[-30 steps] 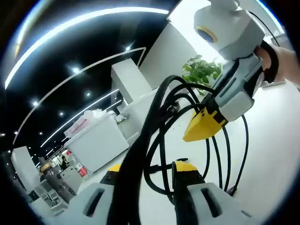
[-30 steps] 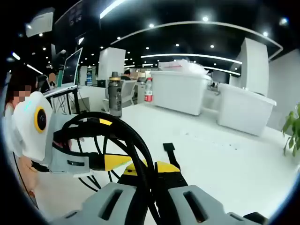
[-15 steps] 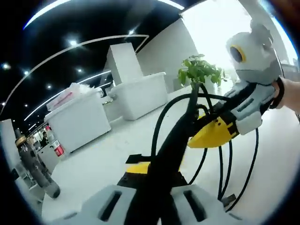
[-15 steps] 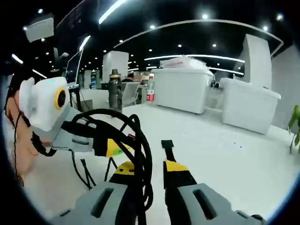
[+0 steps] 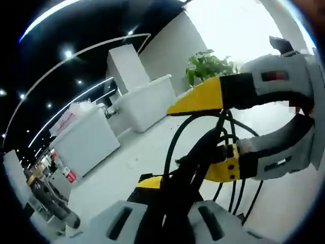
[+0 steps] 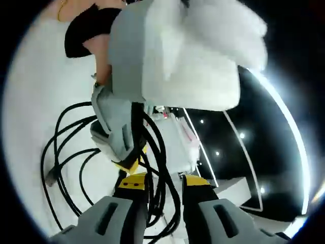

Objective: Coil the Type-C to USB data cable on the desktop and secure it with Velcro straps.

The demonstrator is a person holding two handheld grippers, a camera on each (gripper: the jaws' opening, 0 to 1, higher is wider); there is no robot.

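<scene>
1. In the left gripper view, the left gripper (image 5: 170,195) has its jaws closed onto a thick bunch of the black data cable (image 5: 195,162), which rises out between the yellow tips
2. The right gripper (image 5: 218,133) comes in just ahead of those jaws, its own jaws apart with several cable strands running between them
3. In the right gripper view, loops of cable hang off to the left above the white desktop (image 6: 30,107)
4. Beyond the left jaws stand white bins (image 5: 89,147) and a green plant (image 5: 208,66)
</scene>
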